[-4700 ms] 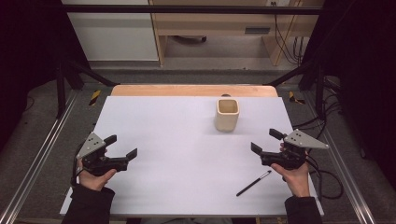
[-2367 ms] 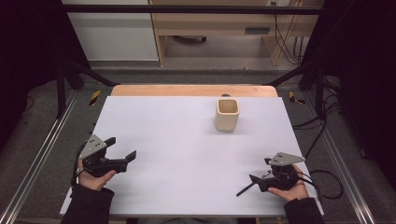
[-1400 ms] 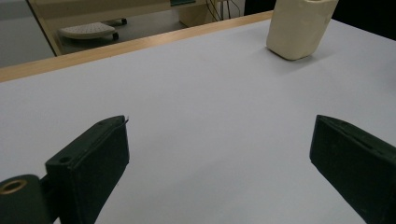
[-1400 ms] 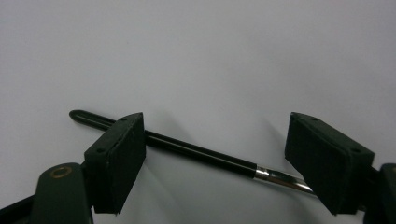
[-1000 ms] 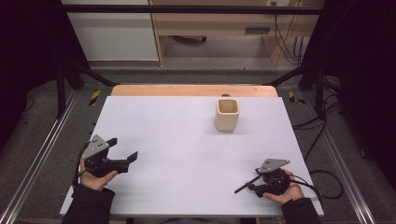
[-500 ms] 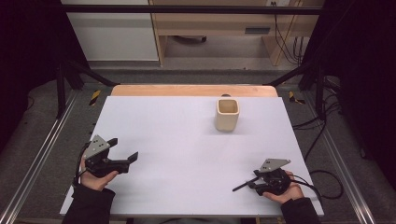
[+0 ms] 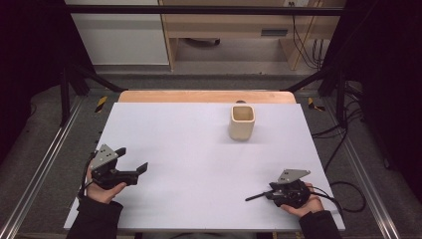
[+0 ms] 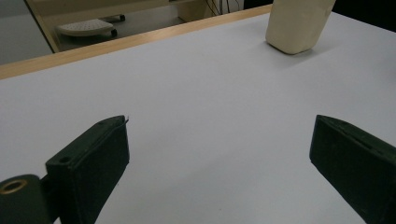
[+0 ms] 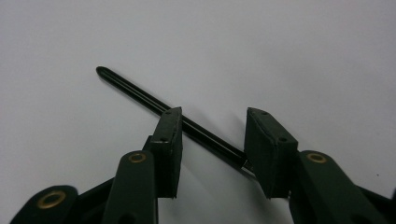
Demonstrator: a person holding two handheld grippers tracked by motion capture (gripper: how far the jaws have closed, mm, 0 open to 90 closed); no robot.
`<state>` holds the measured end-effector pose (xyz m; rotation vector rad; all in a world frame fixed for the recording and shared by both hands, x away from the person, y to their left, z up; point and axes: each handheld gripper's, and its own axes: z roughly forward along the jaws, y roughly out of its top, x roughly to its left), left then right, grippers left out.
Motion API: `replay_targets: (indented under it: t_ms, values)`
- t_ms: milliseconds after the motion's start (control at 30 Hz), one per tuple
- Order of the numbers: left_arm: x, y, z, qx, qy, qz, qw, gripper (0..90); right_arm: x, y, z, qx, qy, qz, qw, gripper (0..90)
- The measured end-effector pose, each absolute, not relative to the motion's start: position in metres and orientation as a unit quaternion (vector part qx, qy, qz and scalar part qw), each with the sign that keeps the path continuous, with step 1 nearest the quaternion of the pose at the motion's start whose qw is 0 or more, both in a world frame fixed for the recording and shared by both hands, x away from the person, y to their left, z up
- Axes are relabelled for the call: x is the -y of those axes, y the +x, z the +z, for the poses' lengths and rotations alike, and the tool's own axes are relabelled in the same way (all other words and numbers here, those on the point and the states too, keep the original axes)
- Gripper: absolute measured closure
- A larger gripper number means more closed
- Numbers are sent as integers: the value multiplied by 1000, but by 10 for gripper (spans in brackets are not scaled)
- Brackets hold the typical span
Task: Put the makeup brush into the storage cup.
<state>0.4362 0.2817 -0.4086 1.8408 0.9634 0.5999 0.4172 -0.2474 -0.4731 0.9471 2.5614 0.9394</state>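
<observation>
A thin black pen (image 7: 254,197) (image 9: 135,93) lies on the white table (image 7: 189,149) near the front right. My right gripper (image 7: 271,192) (image 9: 212,116) is low over it, with the pen running slantwise between its jaws. These jaws have just been closing; a gap still shows between the pads, and I see no firm squeeze on the pen. At the front left, my left gripper (image 7: 132,160) (image 8: 219,135) stands open above bare table, nothing between its jaws. A cream square cup (image 7: 242,122) (image 8: 296,23) stands upright toward the far right of the table.
The table's wooden far edge (image 7: 206,96) runs behind the cup. Metal rails (image 7: 45,164) flank the table on both sides. Cables (image 7: 343,191) trail off the right side. Wide bare white surface lies between the two grippers.
The right gripper came down toward the near edge and settled over the pen, and its jaws narrowed around it. The left gripper stayed put and open.
</observation>
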Motion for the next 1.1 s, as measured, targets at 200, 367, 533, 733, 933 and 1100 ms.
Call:
replay_targets:
  t_ms: [200, 367, 533, 733, 933, 1100]
  values:
    - [-281, 436, -409, -394, 750, 244, 471, 44, 248, 417, -473, -881, 323, 322, 126, 642]
    - [-281, 436, -409, -394, 750, 244, 471, 44, 248, 417, -472, -881, 323, 321, 126, 664]
    - [-281, 436, -409, -394, 751, 244, 471, 44, 248, 417, -472, -881, 323, 321, 127, 690]
    - [-281, 437, -409, -394, 751, 244, 470, 44, 248, 417, -472, -881, 322, 322, 128, 739]
    - [-281, 437, -410, -394, 752, 244, 470, 44, 248, 417, -472, -882, 318, 322, 127, 779]
    - [-281, 437, -410, -394, 752, 244, 470, 44, 248, 417, -472, -883, 316, 323, 125, 826]
